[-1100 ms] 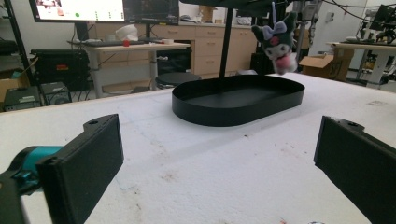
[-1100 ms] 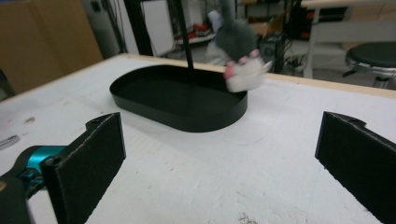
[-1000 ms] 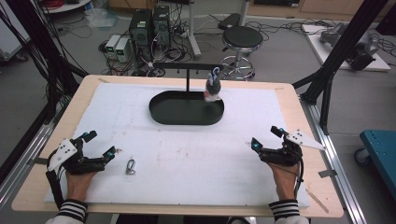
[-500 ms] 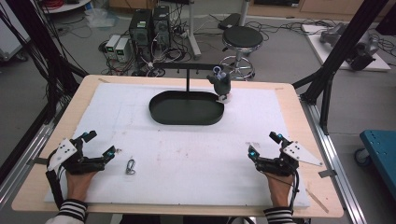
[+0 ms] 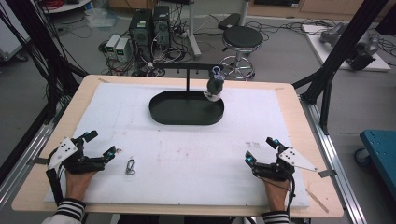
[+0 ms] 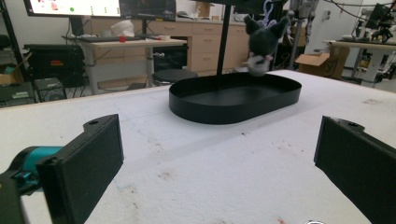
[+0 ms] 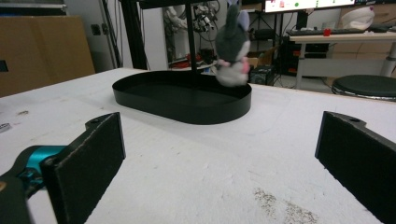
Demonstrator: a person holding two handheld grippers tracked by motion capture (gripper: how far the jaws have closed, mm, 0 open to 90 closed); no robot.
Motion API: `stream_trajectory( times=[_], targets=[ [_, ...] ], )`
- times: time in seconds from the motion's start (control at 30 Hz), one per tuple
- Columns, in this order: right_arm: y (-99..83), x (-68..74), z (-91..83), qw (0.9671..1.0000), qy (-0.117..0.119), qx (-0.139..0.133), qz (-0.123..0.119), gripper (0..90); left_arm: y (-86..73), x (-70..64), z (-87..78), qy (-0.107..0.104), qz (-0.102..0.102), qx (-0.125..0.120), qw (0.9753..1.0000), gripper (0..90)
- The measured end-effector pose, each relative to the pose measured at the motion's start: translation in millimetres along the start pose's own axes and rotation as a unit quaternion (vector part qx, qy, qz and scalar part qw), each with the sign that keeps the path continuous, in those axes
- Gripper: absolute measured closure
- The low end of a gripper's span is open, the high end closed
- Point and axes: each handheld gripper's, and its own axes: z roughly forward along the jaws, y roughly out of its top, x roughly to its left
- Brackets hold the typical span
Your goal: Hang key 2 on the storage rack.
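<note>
A small grey plush toy [image 5: 215, 87] hangs by a loop from the black stand's crossbar [image 5: 187, 68], over the right end of the black oval tray [image 5: 161, 114]. The plush [image 6: 260, 43] and tray [image 6: 219, 113] also lie ahead in the left gripper view, and the plush [image 7: 231, 46] with the tray [image 7: 187, 112] in the right gripper view. My left gripper [image 5: 100, 145] rests open at the near left of the white board. My right gripper [image 5: 260, 150] rests open at the near right. Nothing sits between either pair of jaws.
A small metal carabiner [image 5: 130, 166] lies on the white foam board [image 5: 187, 154] just right of my left gripper. Beyond the table stand a round stool [image 5: 242, 38], computer boxes [image 5: 149, 23] and black frame posts [image 5: 336, 56].
The hanging plush swings: right, then back left and lower. My right gripper has drawn back toward the near edge and a little left. The left gripper stays put.
</note>
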Motion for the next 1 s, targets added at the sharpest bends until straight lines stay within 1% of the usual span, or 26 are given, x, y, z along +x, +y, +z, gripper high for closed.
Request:
stream_trajectory(
  times=[0.13,0.17,0.2,0.27,0.3,0.4,0.43,0.5,0.6,0.67,0.7,0.73,0.8,0.87,0.93,0.97,1.0],
  targets=[
    [-2.3,-2.2,-0.7,1.0,-0.005,-0.004,0.002,0.8,1.3,1.5,-1.7,-0.006,0.002,0.014,0.9999,1.8],
    [-3.2,-2.4,-0.3,1.0,-0.004,-0.005,0.006,0.8,2.2,2.7,-2.2,-0.01,0.004,0.023,0.9997,1.8],
    [-4.1,-2.3,-0.2,0.9999,-0.005,-0.005,0.008,0.8,3.2,3.0,-2.3,-0.011,0.004,0.027,0.9996,1.8],
    [-5.7,-3.0,0.8,0.9999,-0.006,-0.011,0.004,0.8,7.5,5.1,-2.0,-0.021,0.008,0.042,0.9989,1.8],
    [-6.4,-2.7,1.2,0.9999,-0.008,-0.009,0.004,0.8,10.0,6.1,-1.6,-0.026,0.009,0.045,0.9986,1.8],
    [-8.0,-1.7,2.6,0.9999,-0.006,-0.009,0.003,0.8,19.2,10.5,1.0,-0.045,0.01,0.06,0.9971,1.8],
    [-8.5,-1.5,2.9,0.9999,-0.006,-0.01,0.003,0.8,21.7,12.1,1.9,-0.049,0.009,0.06,0.997,1.8],
    [-9.1,-1.5,3.4,0.9999,-0.009,-0.012,0.0,0.8,27.3,16.6,4.4,-0.063,0.004,0.07,0.9956,1.8],
    [-9.3,-1.2,2.7,0.9999,-0.01,-0.013,0.001,0.8,35.7,22.2,8.7,-0.08,0.003,0.087,0.993,1.8],
    [-9.6,-1.0,2.5,0.9998,-0.012,-0.015,0.0,0.8,41.8,25.1,12.4,-0.091,0.009,0.102,0.9906,1.8],
    [-9.7,-0.5,2.1,0.9998,-0.013,-0.017,0.0,0.8,43.5,25.7,13.6,-0.095,0.011,0.104,0.99,1.8],
    [-9.9,-0.5,2.0,0.9997,-0.015,-0.019,-0.002,0.8,46.0,26.9,15.3,-0.102,0.015,0.113,0.9882,1.8],
    [-10.3,0.3,1.1,0.9997,-0.016,-0.02,0.001,0.8,50.0,27.8,19.1,-0.113,0.022,0.127,0.9852,1.8],
    [-10.4,-0.3,1.1,0.9996,-0.017,-0.023,-0.001,0.8,54.1,28.4,22.4,-0.126,0.029,0.141,0.9816,1.8],
    [-10.5,-0.2,1.1,0.9996,-0.017,-0.023,-0.002,0.8,57.8,27.5,25.4,-0.137,0.037,0.15,0.9785,1.8],
    [-10.5,0.3,1.2,0.9996,-0.017,-0.022,0.0,0.8,59.6,26.8,26.5,-0.144,0.042,0.154,0.9767,1.8],
    [-10.6,0.3,1.2,0.9996,-0.017,-0.022,0.0,0.8,61.6,26.1,27.7,-0.15,0.049,0.161,0.9742,1.8]
  ],
)
